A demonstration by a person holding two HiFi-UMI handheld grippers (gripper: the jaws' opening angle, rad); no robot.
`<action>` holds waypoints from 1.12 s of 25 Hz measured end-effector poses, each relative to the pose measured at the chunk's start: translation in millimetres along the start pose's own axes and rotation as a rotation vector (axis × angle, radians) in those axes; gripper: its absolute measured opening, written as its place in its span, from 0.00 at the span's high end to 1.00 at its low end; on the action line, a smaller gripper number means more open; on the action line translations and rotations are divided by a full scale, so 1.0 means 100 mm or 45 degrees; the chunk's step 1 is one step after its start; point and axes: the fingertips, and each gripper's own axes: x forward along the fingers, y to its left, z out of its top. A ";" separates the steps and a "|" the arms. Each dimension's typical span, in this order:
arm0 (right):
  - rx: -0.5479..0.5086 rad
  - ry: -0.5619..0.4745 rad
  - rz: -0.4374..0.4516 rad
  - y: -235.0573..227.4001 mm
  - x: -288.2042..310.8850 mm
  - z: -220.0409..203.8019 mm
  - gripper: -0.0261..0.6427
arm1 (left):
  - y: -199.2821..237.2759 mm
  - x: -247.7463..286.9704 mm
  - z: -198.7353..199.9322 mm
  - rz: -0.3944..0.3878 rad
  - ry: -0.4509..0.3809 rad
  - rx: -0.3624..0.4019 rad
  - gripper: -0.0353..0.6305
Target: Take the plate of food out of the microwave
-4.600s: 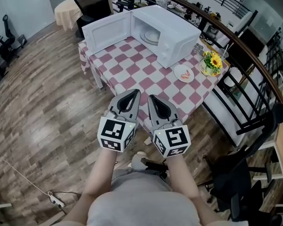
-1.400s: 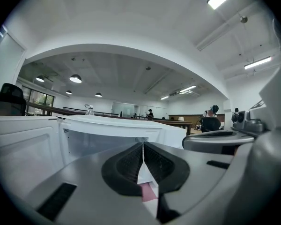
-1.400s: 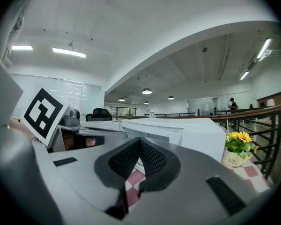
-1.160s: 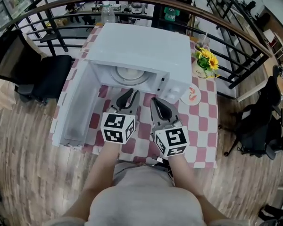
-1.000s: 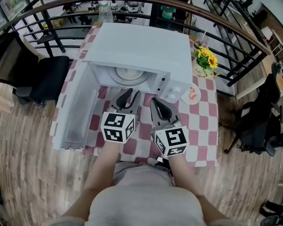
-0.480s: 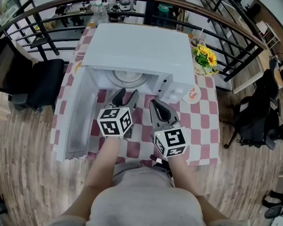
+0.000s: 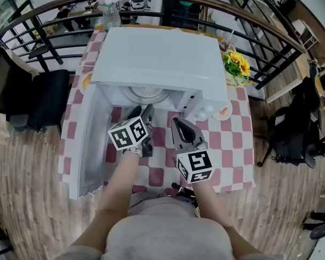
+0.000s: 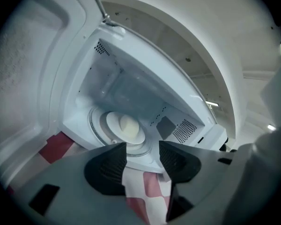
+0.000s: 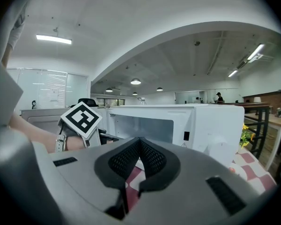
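Holding the fingers [image 8: 105, 168] of the left gripper [image 8: 143, 146] released and empty, just narrowing slightly, pointing at the plate of food [image 8: 124, 128] inside the open microwave [image 7: 157, 53] at 12 o'clock. Pressing the right gripper [image 9: 140, 142] fingers clenched on nothing, at 4 o'clock from the left, over the checkered counter [image 7: 227, 140]. Making out the food only as a pale mound; losing the plate's far edge under the microwave roof in the head view.

Legible words, brands, numbers: none. The marker cubes [image 7: 195, 165] on left gripper [image 7: 141, 110] and right gripper [image 7: 177, 122] bear black-and-white square codes only. Small marks on the microwave [image 7: 160, 53] front are too small to read.
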 end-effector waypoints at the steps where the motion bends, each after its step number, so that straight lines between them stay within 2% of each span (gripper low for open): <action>1: 0.001 0.008 0.000 0.00 0.02 -0.02 0.93 | 0.05 0.04 -0.04 0.005 0.019 -0.039 0.60; 3: 0.004 0.024 -0.002 0.00 0.05 -0.06 0.93 | 0.14 0.13 -0.10 0.015 0.044 -0.144 0.52; 4: 0.006 0.033 -0.003 -0.01 0.07 -0.09 0.93 | 0.20 0.17 -0.12 0.029 0.052 -0.196 0.50; 12: 0.034 0.110 -0.003 -0.04 0.08 -0.25 0.93 | 0.54 0.36 -0.28 0.138 0.090 -0.575 0.49; 23: 0.044 0.172 0.050 0.00 0.06 -0.38 0.93 | 0.77 0.59 -0.25 0.315 0.065 -0.882 0.45; 28: 0.030 0.190 0.069 -0.05 0.05 -0.40 0.93 | 0.79 0.69 -0.24 0.371 0.055 -0.947 0.42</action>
